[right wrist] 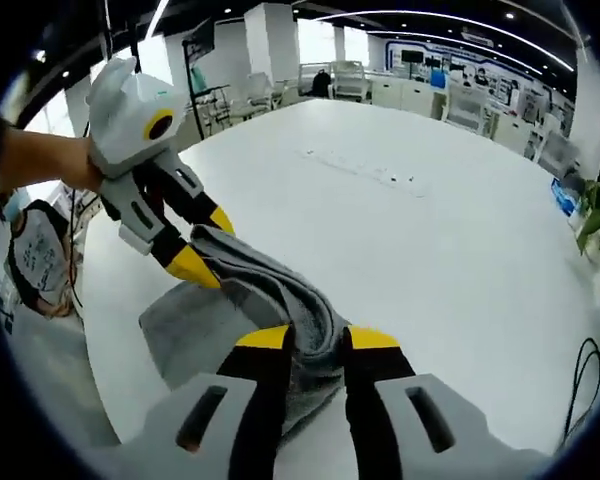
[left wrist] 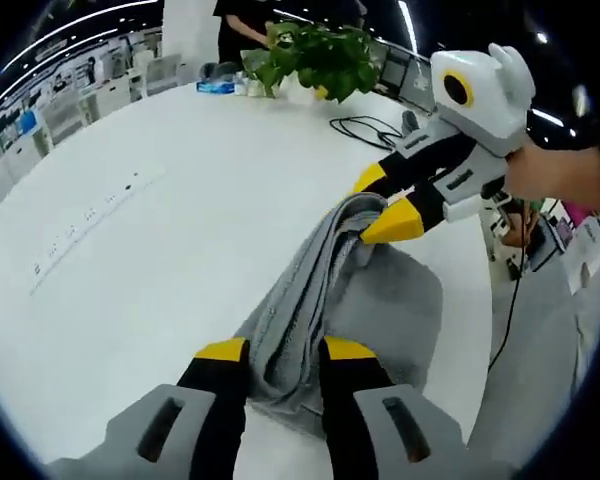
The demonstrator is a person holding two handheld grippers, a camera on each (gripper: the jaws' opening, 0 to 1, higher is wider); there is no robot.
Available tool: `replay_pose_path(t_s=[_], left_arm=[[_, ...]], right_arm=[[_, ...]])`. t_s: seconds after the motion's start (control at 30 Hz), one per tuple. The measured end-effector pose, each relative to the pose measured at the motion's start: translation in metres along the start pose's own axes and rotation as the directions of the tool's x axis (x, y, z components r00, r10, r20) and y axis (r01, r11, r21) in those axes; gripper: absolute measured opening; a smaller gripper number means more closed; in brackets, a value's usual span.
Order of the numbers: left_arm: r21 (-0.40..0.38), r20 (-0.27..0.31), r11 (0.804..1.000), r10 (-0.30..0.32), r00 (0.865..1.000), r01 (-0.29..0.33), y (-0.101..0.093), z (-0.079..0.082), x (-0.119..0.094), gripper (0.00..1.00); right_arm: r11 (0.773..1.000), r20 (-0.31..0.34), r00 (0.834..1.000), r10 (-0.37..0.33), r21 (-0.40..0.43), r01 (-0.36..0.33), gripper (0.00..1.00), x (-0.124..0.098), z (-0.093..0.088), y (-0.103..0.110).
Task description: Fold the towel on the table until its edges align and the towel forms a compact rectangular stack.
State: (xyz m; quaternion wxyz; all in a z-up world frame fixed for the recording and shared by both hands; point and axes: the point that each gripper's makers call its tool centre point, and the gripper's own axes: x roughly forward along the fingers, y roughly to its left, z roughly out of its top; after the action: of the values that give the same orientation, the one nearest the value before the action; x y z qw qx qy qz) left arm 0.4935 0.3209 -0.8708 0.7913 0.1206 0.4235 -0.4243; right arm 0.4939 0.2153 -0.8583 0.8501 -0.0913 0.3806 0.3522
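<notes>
One grey towel [left wrist: 310, 300], two grippers, one white surface [left wrist: 130, 250]. The towel is bunched into a long rope-like ridge running straight from the left gripper [left wrist: 285, 350] to the right gripper [left wrist: 380, 205], with the rest sagging flat onto the surface near its edge. Each gripper's fingers are pinching one end of the towel, the left gripper's [right wrist: 205, 245] and the right gripper's [right wrist: 315, 340] alike. One leafy potted plant [left wrist: 315, 55] sits well beyond the towel's far end, with a black cable [left wrist: 365, 128] just beside it.
</notes>
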Motion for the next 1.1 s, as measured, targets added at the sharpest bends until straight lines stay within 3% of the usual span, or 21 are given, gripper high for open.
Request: replay_pose_path(t_s=[0.13, 0.4, 0.5, 0.77, 1.0, 1.1], left_arm=[[0.041, -0.001, 0.999, 0.027, 1.000, -0.027, 0.004, -0.007, -0.004, 0.34], [-0.091, 0.033, 0.996, -0.012, 0.999, 0.015, -0.007, -0.020, -0.005, 0.38], [-0.133, 0.037, 0.991, -0.025, 0.999, 0.030, -0.009, -0.024, -0.006, 0.39], [-0.157, -0.002, 0.987, -0.021, 1.000, 0.021, -0.009, -0.038, -0.010, 0.38], [-0.191, -0.033, 0.982, -0.019, 0.999, 0.012, -0.017, -0.045, -0.008, 0.23], [-0.207, -0.028, 0.978, -0.011, 1.000, 0.005, -0.017, -0.041, -0.011, 0.11]], right_arm=[[1.000, -0.019, 1.000, -0.002, -0.028, 0.002, 0.27, 0.000, -0.009, 0.002], [0.998, -0.030, 0.999, 0.017, 0.054, -0.016, 0.32, 0.001, -0.024, 0.009], [0.990, -0.057, 0.998, 0.035, 0.136, -0.027, 0.28, -0.003, -0.036, 0.013], [0.983, -0.052, 0.997, 0.059, 0.175, -0.049, 0.20, -0.009, -0.042, 0.021], [0.976, -0.069, 0.995, 0.076, 0.207, -0.060, 0.08, -0.008, -0.044, 0.028], [0.969, -0.066, 0.994, 0.082, 0.238, -0.064, 0.06, -0.009, -0.041, 0.028]])
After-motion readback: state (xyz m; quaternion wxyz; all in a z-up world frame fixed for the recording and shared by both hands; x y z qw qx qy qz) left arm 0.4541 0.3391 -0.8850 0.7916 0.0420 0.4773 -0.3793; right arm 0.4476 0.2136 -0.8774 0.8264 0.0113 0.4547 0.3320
